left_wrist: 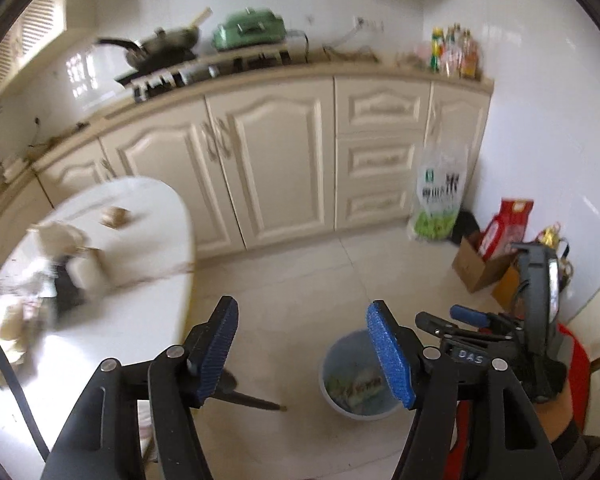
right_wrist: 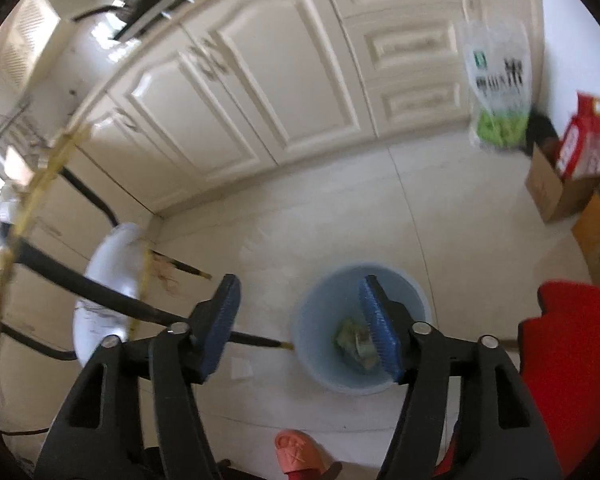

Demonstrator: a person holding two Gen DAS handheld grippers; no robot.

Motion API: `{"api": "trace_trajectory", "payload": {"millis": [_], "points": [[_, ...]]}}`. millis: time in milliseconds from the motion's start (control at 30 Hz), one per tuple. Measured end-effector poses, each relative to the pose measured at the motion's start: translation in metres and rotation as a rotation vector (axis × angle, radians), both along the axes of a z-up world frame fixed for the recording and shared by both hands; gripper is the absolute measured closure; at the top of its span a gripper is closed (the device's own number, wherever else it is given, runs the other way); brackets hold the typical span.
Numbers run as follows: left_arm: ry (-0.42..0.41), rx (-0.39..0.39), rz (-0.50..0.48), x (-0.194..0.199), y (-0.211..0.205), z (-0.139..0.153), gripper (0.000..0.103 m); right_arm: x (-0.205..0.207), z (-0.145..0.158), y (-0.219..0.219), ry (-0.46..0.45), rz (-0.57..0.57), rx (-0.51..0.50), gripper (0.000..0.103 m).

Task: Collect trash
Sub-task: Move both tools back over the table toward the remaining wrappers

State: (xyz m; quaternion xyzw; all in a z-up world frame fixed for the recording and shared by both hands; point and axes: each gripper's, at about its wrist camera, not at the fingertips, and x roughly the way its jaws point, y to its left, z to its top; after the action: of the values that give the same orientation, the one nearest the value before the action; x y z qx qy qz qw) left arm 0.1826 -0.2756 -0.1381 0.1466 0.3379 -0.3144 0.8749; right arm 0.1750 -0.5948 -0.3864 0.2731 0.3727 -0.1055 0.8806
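Note:
A pale blue trash bin (right_wrist: pixel 324 364) stands on the tiled floor with crumpled wrappers (right_wrist: pixel 356 344) inside; it also shows in the left wrist view (left_wrist: pixel 342 396). My right gripper (right_wrist: pixel 300 328) is open and empty, above the bin. My left gripper (left_wrist: pixel 306 354) is open and empty, above the floor just left of the bin. The right gripper's body (left_wrist: pixel 500 332) shows at the right of the left wrist view. A white oval table (left_wrist: pixel 140 280) at left carries blurred trash: crumpled paper (left_wrist: pixel 60 236), a small brown piece (left_wrist: pixel 116 216) and dark scraps (left_wrist: pixel 66 288).
Cream cabinets (left_wrist: pixel 276 160) line the far wall, with a wok (left_wrist: pixel 164 46) and a green appliance (left_wrist: pixel 248 28) on the counter. A rice bag (left_wrist: pixel 440 196), cardboard box (left_wrist: pixel 480 264) and red bag (left_wrist: pixel 508 224) stand at right. A pink slipper (right_wrist: pixel 296 454) is near the bin.

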Motion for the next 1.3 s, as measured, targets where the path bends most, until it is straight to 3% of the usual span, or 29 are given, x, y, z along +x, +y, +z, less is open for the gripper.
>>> {"api": "trace_trajectory", "payload": {"millis": [233, 333, 400, 533, 700, 1000, 1133, 1300], "points": [[-0.141, -0.102, 0.092, -0.070, 0.122, 0.056, 0.031, -0.009, 0.122, 0.078, -0.205, 0.094, -0.144, 0.010], [-0.211, -0.129, 0.158, -0.098, 0.178, 0.071, 0.024, -0.006, 0.171, 0.125, -0.287, 0.156, -0.204, 0.007], [-0.240, -0.134, 0.199, -0.113, 0.209, 0.073, 0.023, -0.002, 0.195, 0.155, -0.318, 0.197, -0.242, 0.000], [-0.287, -0.123, 0.304, -0.137, 0.266, 0.071, 0.019, 0.011, 0.222, 0.213, -0.360, 0.288, -0.287, 0.000], [-0.331, -0.091, 0.421, -0.163, 0.308, 0.060, 0.014, 0.035, 0.231, 0.273, -0.359, 0.385, -0.309, 0.000], [-0.296, -0.114, 0.539, -0.185, 0.349, 0.045, 0.010, 0.070, 0.216, 0.344, -0.312, 0.514, -0.324, 0.000], [-0.277, -0.110, 0.553, -0.167, 0.355, 0.044, 0.009, 0.083, 0.207, 0.360, -0.292, 0.546, -0.327, 0.000], [-0.247, -0.091, 0.538, -0.116, 0.347, 0.045, 0.007, 0.094, 0.198, 0.363, -0.271, 0.552, -0.326, 0.000]]}}
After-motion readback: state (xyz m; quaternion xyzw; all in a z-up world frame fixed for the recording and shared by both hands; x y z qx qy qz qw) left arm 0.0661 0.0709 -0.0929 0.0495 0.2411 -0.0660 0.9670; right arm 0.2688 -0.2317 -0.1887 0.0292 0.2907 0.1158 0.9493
